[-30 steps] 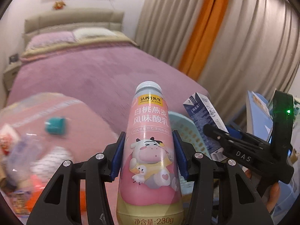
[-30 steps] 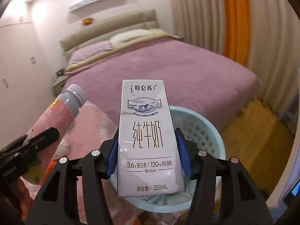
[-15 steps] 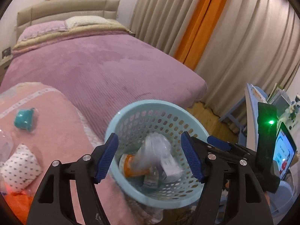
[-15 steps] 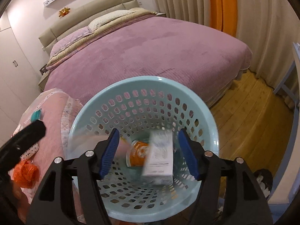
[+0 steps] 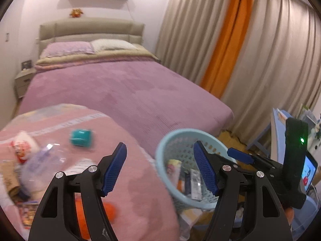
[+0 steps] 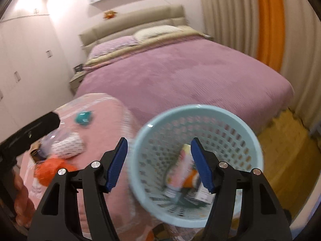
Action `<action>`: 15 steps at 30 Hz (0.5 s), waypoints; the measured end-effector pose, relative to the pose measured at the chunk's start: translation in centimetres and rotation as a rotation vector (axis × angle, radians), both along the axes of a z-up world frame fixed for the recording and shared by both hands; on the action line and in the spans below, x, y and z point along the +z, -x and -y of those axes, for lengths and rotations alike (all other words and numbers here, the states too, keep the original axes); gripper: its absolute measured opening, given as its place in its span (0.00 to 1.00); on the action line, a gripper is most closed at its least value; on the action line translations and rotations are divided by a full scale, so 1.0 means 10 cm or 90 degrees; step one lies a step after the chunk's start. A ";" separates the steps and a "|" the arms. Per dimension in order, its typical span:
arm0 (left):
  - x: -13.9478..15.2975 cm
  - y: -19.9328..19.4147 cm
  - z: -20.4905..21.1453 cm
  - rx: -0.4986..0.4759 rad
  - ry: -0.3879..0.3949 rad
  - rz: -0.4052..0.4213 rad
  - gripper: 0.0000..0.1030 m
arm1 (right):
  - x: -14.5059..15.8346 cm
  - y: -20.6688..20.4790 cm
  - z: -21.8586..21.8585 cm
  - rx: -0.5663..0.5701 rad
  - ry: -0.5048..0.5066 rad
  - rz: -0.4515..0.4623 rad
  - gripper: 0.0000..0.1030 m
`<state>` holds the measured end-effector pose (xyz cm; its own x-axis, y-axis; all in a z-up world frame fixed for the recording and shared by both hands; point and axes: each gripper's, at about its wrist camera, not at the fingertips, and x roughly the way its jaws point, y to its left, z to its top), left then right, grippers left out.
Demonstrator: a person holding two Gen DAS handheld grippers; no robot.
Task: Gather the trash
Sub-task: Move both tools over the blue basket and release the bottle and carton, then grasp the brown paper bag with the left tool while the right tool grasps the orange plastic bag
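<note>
Both cartons have left the grippers since a second ago: the pink yogurt bottle (image 6: pixel 181 168) and the milk carton (image 5: pixel 195 182) now lie in the pale blue basket (image 5: pixel 160 150), which stands at the right, just off the edge of the pink-covered tabletop (image 5: pixel 140 180). Left gripper (image 5: pixel 160 172) is wide open and holds nothing; right gripper (image 6: pixel 158 164) is likewise spread wide and empty, hanging over the basket's near rim.

Remaining trash sits at the left of the tabletop: a clear crumpled plastic bag (image 5: pixel 40 166), a teal cup (image 5: pixel 80 137) farther back, a dotted white packet (image 6: pixel 67 145), an orange mesh wad (image 6: pixel 52 168) near the front edge, and a red-and-white wrapper (image 5: pixel 24 146) at the far left. Much of it is blurred.

All of it looks light. The bag and the mesh are likely soft and will collapse, so pinching a bunched fold should hold better than a flat face. The cup seems stiffer and smooth; gripping across its sides looks safest, since it may slip or roll.
</note>
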<state>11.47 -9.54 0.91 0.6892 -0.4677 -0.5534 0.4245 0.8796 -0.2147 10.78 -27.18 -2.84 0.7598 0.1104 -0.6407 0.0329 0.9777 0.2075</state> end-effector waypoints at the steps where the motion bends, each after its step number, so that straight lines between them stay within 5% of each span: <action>1: 0.05 0.04 -0.12 0.014 -0.001 0.006 0.68 | 0.04 0.01 -0.09 0.015 0.002 0.008 0.60; 7: 0.15 0.19 -0.86 0.125 -0.010 0.016 0.73 | 0.20 0.09 -0.76 0.130 0.021 0.052 0.60; 15: -0.19 0.24 -2.04 0.282 0.018 -0.066 0.73 | -0.07 0.03 -1.70 0.252 0.048 0.023 0.60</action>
<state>9.08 10.83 -1.01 0.7683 -0.1556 -0.6209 -0.0169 0.9647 -0.2627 10.53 -10.19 -3.55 0.6898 0.3534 -0.6319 -0.3558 0.9256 0.1293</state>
